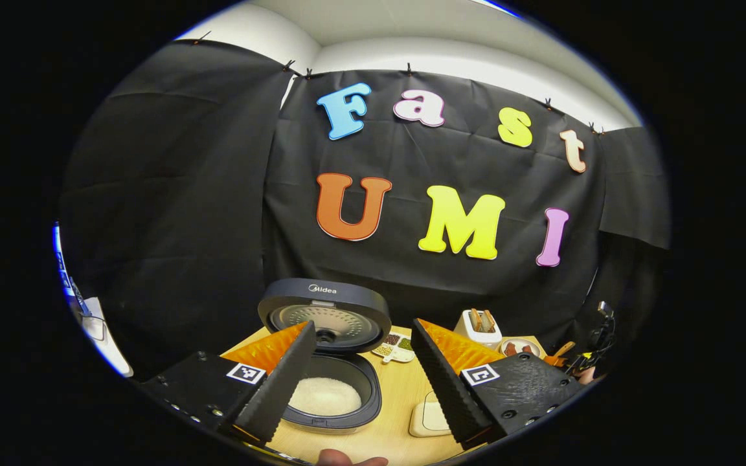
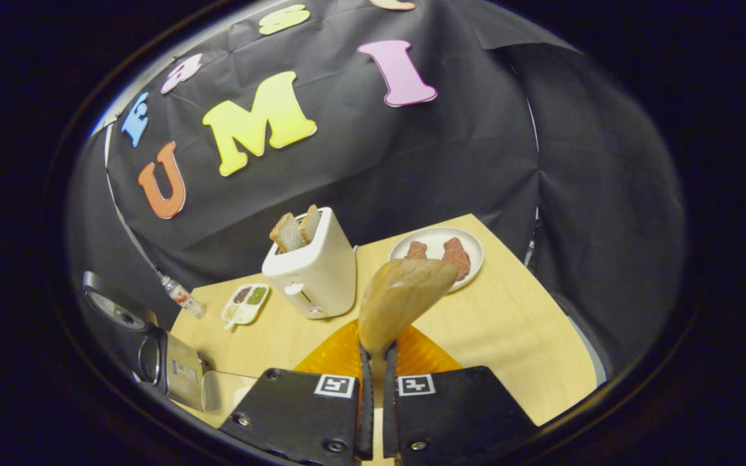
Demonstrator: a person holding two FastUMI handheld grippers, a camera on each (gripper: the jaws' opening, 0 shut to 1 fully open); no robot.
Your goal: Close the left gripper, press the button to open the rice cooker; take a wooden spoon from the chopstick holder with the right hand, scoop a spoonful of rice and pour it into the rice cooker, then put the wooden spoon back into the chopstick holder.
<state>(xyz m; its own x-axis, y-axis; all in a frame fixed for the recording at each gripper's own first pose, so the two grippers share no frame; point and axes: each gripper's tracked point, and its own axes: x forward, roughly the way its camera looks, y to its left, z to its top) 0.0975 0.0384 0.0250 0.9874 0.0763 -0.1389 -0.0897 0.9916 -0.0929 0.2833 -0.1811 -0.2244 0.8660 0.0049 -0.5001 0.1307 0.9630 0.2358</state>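
The rice cooker (image 1: 331, 362) stands with its lid (image 1: 324, 314) raised, and white rice (image 1: 324, 395) lies in its inner pot. My left gripper (image 1: 363, 323) is open just in front of it, one finger on each side of the pot, holding nothing. My right gripper (image 2: 376, 353) is shut on the handle of the wooden spoon (image 2: 402, 294). The spoon's bowl points up and away over the table, and no rice shows on it. The cooker (image 2: 153, 353) also appears at the far left of the right gripper view.
A white toaster (image 2: 315, 268) with bread slices stands mid-table. Behind it sit a plate of brown food (image 2: 438, 249), a divided dish (image 2: 245, 303) and a small bottle (image 2: 182, 298). A cream square container (image 1: 431, 417) sits right of the cooker. The table edge (image 2: 541, 362) runs at the right.
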